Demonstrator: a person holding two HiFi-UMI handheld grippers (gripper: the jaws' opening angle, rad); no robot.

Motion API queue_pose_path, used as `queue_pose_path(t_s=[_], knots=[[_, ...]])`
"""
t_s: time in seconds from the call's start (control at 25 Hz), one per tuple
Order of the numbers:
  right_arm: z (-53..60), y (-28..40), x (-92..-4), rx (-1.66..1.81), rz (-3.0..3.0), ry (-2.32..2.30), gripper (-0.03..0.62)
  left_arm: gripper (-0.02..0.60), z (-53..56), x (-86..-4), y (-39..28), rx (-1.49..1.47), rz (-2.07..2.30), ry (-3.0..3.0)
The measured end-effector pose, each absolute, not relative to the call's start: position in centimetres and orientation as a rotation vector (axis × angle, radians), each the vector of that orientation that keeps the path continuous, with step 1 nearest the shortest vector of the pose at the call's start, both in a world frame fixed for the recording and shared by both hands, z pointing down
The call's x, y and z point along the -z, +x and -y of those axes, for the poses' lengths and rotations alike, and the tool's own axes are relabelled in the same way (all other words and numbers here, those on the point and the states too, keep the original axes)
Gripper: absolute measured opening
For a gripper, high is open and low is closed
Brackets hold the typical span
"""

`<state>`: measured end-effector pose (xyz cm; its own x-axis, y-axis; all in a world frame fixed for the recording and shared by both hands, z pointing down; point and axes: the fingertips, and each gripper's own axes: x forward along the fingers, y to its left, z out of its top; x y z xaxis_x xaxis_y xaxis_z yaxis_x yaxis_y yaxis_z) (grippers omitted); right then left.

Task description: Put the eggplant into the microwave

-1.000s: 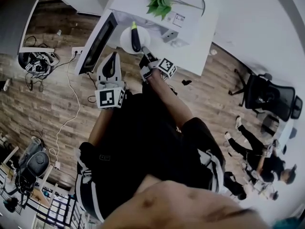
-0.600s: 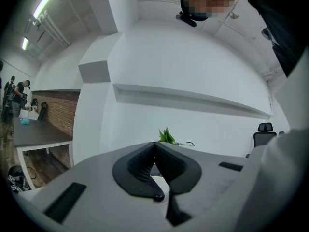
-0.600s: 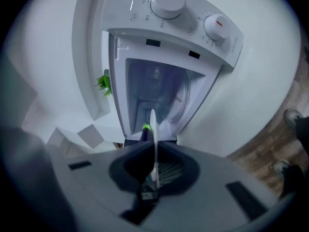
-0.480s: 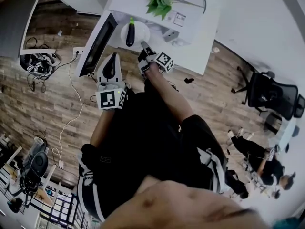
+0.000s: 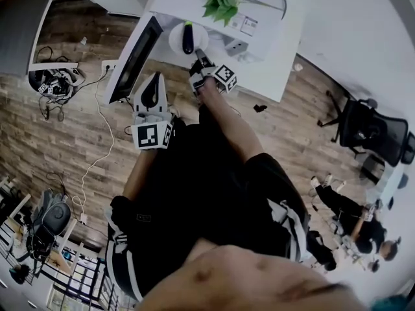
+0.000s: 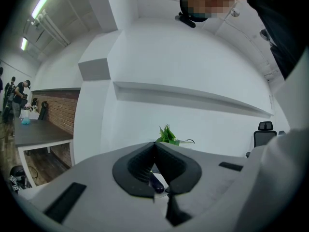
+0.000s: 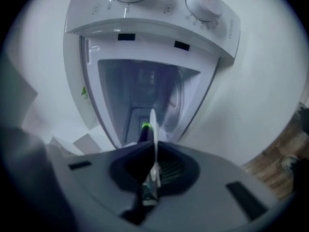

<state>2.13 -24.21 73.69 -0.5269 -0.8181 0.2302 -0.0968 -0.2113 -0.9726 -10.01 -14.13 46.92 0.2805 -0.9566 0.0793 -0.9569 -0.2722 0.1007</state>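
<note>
A dark purple eggplant (image 5: 188, 39) with a green tip lies on a small white plate (image 5: 175, 39). My right gripper (image 5: 200, 59) is shut on the plate's near rim and holds it at the mouth of the white microwave (image 5: 259, 11). In the right gripper view the plate (image 7: 153, 127) stands edge-on between the jaws, the eggplant (image 7: 144, 132) is beside it, and the microwave's cavity (image 7: 145, 88) is straight ahead under two knobs. My left gripper (image 5: 153, 83) is shut on nothing, below the open door (image 5: 133, 60). Past its jaws the eggplant (image 6: 155, 182) shows.
The microwave's door swings out to the left with its dark glass facing me. A green plant (image 5: 222, 0) stands on top of the microwave. Cables (image 5: 52, 83) lie on the wooden floor at left. An office chair (image 5: 369, 131) stands at right.
My right gripper has carried the plate with the eggplant farther in toward the microwave's opening and a little lower. The left gripper has stayed where it was.
</note>
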Motion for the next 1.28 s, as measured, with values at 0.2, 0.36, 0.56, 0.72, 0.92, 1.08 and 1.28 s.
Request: queue_pose_path(t_s=[0.2, 0.36, 0.56, 0.72, 0.92, 1.08, 1.28], knots=[[25.7, 2.8, -74.4, 1.756, -1.536, -1.103, 0.041, 0.032, 14.1, -47.5, -10.0, -0.031, 1.803, 2.411], [26.5, 3.6, -75.3, 1.747, -1.523, -1.131, 0.041, 0.032, 14.0, -47.5, -10.0, -0.029, 1.806, 2.406], [27.8, 4.2, -76.5, 1.726, -1.491, -1.139, 0.041, 0.032, 13.9, -47.6, -10.2, -0.029, 1.812, 2.395], [28.7, 4.6, -77.6, 1.711, -1.467, -1.151, 0.041, 0.032, 13.6, -48.3, -10.5, -0.052, 1.816, 2.372], [29.6, 4.5, -78.2, 1.71, -1.447, -1.167, 0.041, 0.032, 13.5, -48.1, -10.7, -0.052, 1.82, 2.371], [30.4, 4.5, -78.5, 1.711, -1.44, -1.174, 0.041, 0.032, 13.5, -48.2, -10.8, -0.058, 1.825, 2.36], [31.3, 4.4, -79.6, 1.718, -1.416, -1.18, 0.041, 0.032, 13.7, -48.7, -10.9, -0.068, 1.828, 2.347]])
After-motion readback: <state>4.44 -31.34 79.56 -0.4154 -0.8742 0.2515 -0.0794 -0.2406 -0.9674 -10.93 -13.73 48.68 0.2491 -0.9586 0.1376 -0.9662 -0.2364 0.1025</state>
